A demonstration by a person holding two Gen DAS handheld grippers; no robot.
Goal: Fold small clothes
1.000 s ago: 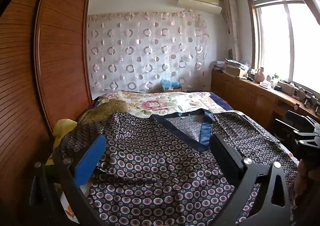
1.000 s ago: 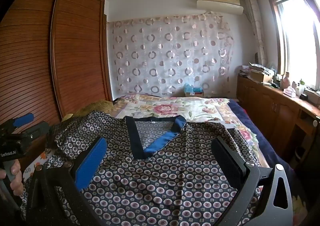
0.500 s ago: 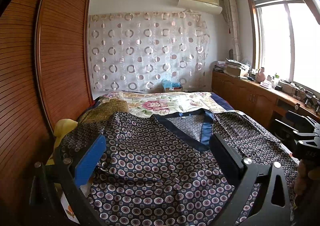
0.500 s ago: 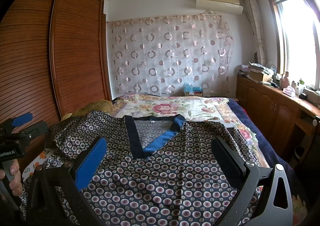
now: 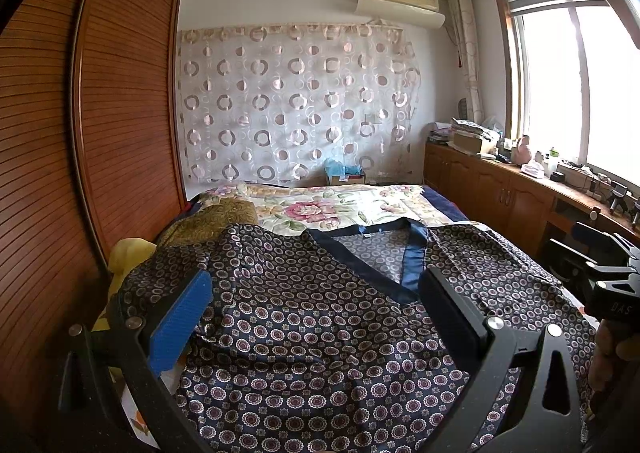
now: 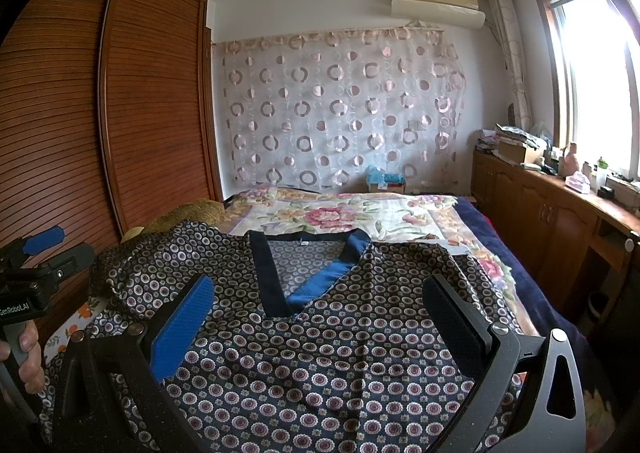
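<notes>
A dark navy top point(image 5: 320, 325) with a circle-flower print and a blue V collar point(image 5: 414, 261) lies spread flat on the bed, collar away from me; it also shows in the right wrist view point(image 6: 320, 353). My left gripper point(image 5: 316, 309) is open and empty above the top's left half. My right gripper point(image 6: 320, 313) is open and empty above its middle, just below the collar point(image 6: 320, 281). Each gripper shows at the edge of the other's view: the right one point(image 5: 600, 253), the left one point(image 6: 44, 249).
The bed has a floral quilt point(image 5: 340, 209). A wooden slatted wardrobe point(image 5: 120, 113) stands close on the left. A low wooden cabinet point(image 5: 520, 197) with clutter runs under the window on the right. A yellow cloth point(image 5: 128, 253) and a brownish cushion point(image 5: 216, 217) lie by the wardrobe.
Both grippers have hardly moved; the views shift only slightly. The top lies as before.
</notes>
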